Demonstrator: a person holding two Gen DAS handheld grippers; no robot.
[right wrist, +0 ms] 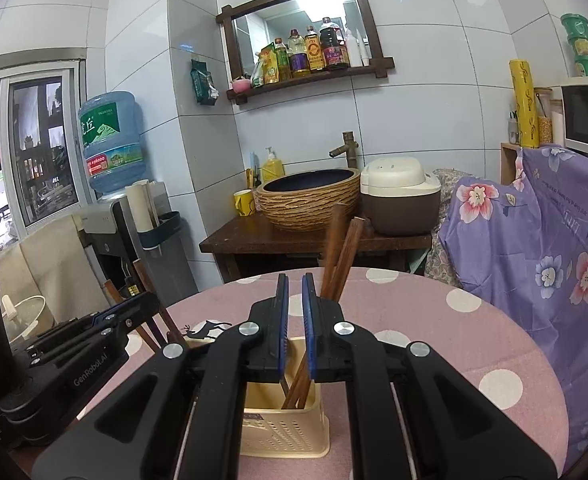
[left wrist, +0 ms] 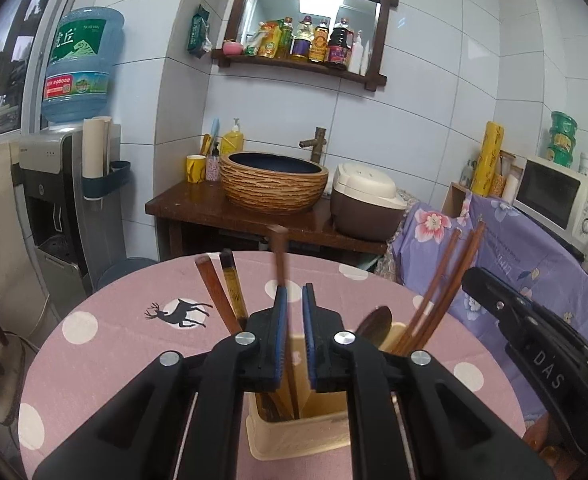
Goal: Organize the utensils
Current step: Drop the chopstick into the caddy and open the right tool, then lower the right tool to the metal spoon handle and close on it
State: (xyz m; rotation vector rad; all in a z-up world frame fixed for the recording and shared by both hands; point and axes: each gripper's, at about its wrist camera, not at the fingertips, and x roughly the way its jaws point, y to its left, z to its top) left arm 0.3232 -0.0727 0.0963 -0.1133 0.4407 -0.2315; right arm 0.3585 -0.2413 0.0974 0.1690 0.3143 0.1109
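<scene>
Round table [left wrist: 106, 360], pink cloth with pale dots, fills the lower view of both cameras. On it stands 1 cream utensil holder [left wrist: 294, 436], slotted walls, divided into compartments; both tools hang just above its rim.

Left gripper [left wrist: 294, 320]: jaws parted a little. 1 brown chopstick [left wrist: 280, 256] stands in the gap, blurred, its lower end already down inside the near compartment. Pads do not appear to press it; reads as let go. Long axis near upright, leaning slightly away from the camera.

Right gripper [right wrist: 294, 312]: jaws narrow, all but closed. Chopstick pair [right wrist: 342, 248] rises just right of its tips, lower ends in the holder below. Whether the pads pinch anything, cannot tell.

Other contents from the left view: 2 flat-handled pieces [left wrist: 220, 292] leaning left, 1 dark spoon [left wrist: 376, 326] and 3 sticks [left wrist: 450, 280] leaning right.

Judgement: the holder lies directly below and ahead of both tools, so the coming move is a straight lift clear, along the sticks' upright axis. Left tool is nearer the freed stick; pulling sideways risks tipping it.
</scene>
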